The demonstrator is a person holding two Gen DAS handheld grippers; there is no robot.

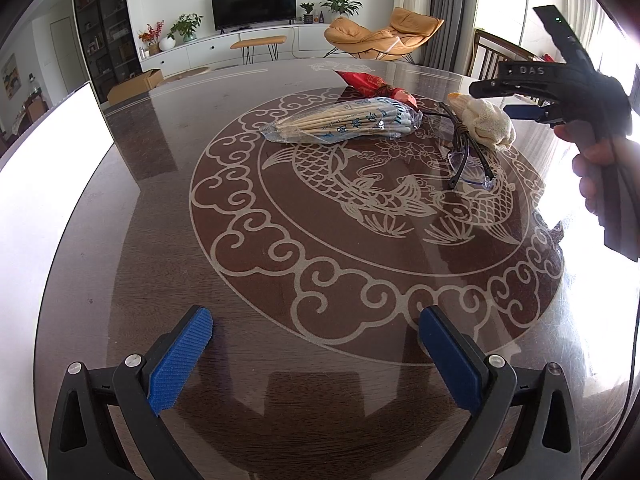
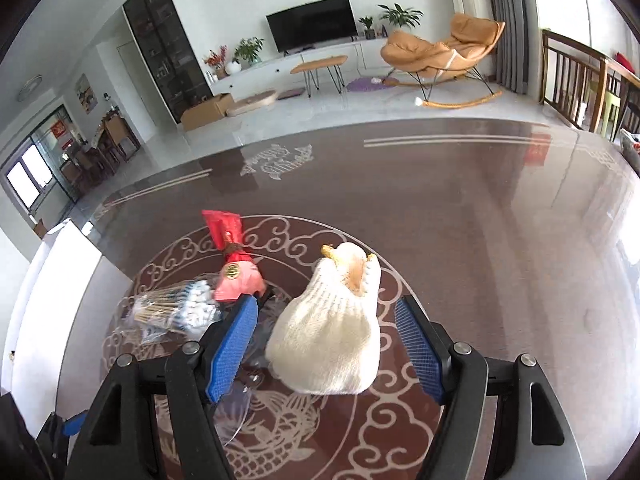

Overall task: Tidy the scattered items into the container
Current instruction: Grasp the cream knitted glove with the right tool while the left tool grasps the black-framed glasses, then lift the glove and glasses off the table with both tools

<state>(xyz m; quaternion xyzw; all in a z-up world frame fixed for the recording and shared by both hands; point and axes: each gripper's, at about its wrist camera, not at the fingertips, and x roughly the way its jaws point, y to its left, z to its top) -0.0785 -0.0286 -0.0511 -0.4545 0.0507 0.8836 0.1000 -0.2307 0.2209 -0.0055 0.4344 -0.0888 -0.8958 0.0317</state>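
Right wrist view: the right gripper (image 2: 326, 350) hangs over the knit glove (image 2: 332, 328), jaws wide apart, blue pads to either side of the glove and clear of it. Nothing is held. The glove lies on the glass table (image 2: 500, 240), near the middle of the fish pattern.

Beside the glove, on its left: glasses (image 2: 256, 344), partly under the left pad; a red pouch (image 2: 234, 264); a bag of swabs (image 2: 180, 312). The container (image 2: 56, 300) is a white box at the table's left edge, well apart from all 4 items.

Risks from here:
1. The glasses lie just beside the glove, and in the left wrist view a temple arm of the glasses (image 1: 468, 152) runs under the glove (image 1: 484, 120). Closing on the glove could snag or drag the frame across the glass.
2. The left pad may come down on the lens if the descent is not shifted rightward.
3. The glove is soft and bunched; a shallow pinch may catch only a fold, and it could slip out on the way to the box.
4. The glass is slick, so nudged items will slide.

The left gripper (image 1: 316, 344) is empty too, jaws spread wide over bare table, far from the items. The hand (image 1: 596, 164) on the right tool shows at that view's right edge.
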